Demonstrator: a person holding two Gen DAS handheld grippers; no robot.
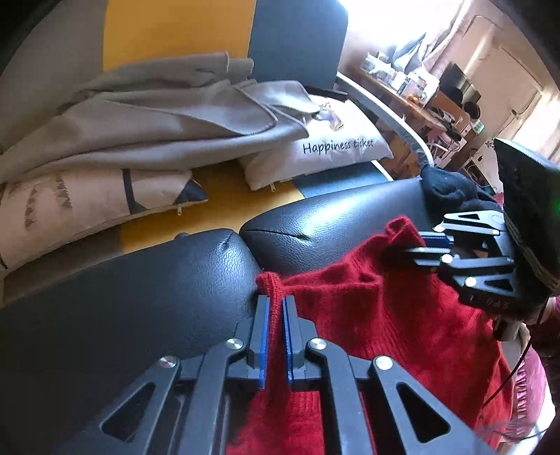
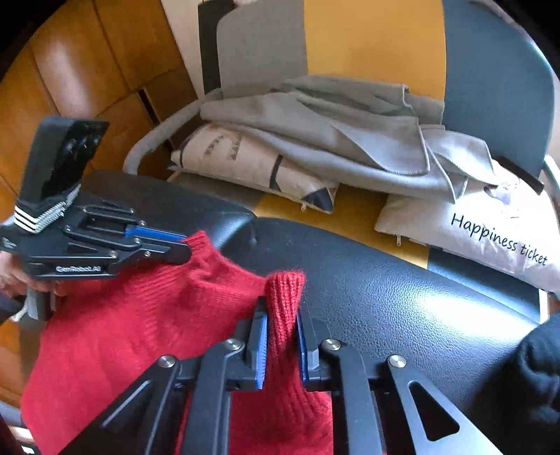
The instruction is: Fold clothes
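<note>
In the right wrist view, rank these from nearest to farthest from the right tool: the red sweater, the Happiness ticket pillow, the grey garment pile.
1. Red sweater: pinched in the right tool, on the black leather cushion.
2. Happiness ticket pillow: beyond the cushion, to the right.
3. Grey garment pile: farther back, centre, against the chair back.

Daylight from a blown-out window (image 1: 395, 21); glare on the black cushion (image 2: 430, 301). Fisheye bending with dark vignetted corners; red knit (image 2: 283, 280) edge slightly blurred.
</note>
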